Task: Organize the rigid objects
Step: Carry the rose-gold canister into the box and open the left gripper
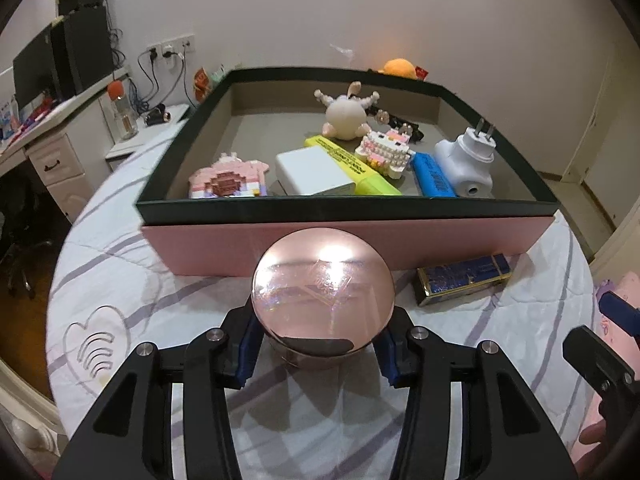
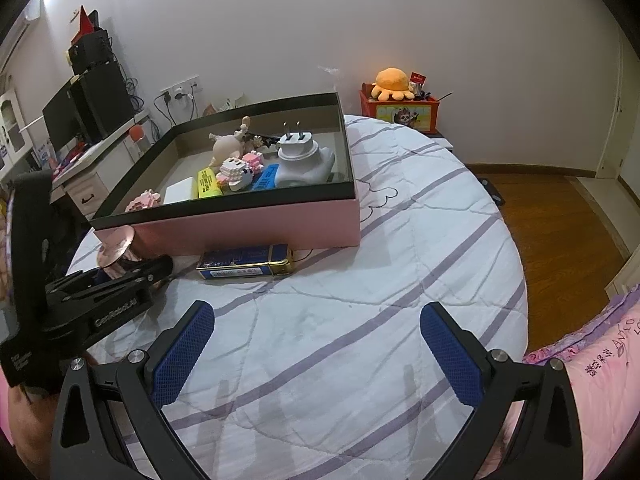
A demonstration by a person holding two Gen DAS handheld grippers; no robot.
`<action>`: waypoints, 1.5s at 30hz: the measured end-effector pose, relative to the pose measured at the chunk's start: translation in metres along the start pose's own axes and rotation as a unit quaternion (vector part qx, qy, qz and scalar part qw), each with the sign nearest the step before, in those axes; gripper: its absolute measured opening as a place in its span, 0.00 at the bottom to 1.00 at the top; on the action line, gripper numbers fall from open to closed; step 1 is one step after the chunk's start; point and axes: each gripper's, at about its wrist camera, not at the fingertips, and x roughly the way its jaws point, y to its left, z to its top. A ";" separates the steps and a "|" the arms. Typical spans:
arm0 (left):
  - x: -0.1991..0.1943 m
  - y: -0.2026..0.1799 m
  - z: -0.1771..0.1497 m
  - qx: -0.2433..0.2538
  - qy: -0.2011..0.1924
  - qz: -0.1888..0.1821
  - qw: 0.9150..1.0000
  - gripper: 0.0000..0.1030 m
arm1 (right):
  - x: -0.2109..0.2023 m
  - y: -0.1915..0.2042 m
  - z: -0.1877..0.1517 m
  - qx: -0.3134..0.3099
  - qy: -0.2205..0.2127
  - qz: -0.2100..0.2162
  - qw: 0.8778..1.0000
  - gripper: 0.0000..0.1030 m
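**Round case in your left jaws, box wall dead ahead**

Your left gripper (image 1: 320, 344) has its blue pads pressed against both sides of the rose-gold round case (image 1: 323, 294), which sits low over the quilt (image 1: 160, 300). The case is a disc, so it has no long axis to line up. From your left wrist view the pink box (image 1: 280, 240) lies straight at twelve o'clock, its near wall just behind the case. That wall is what the coming move turns on, I judge: the case must go up over the dark rim before it goes forward.

Inside the box, free floor shows at about eleven o'clock, left of the pink block figure (image 1: 228, 178). The white charger block (image 1: 314, 174), yellow highlighter (image 1: 360, 168), blue battery (image 1: 434, 174) and white plug adapter (image 1: 470, 162) crowd the middle and right.

The blue and gold tin (image 1: 464, 278) lies on the quilt at two o'clock, long axis along the box wall, nearer your right hand. Your right gripper (image 2: 316, 354) is spread wide and holds nothing; from it the tin sits at about eleven o'clock
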 end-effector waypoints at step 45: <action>0.059 0.023 0.125 -0.011 0.026 0.016 0.999 0.94 | 0.063 0.019 0.096 -0.010 0.021 0.028 0.999 1.00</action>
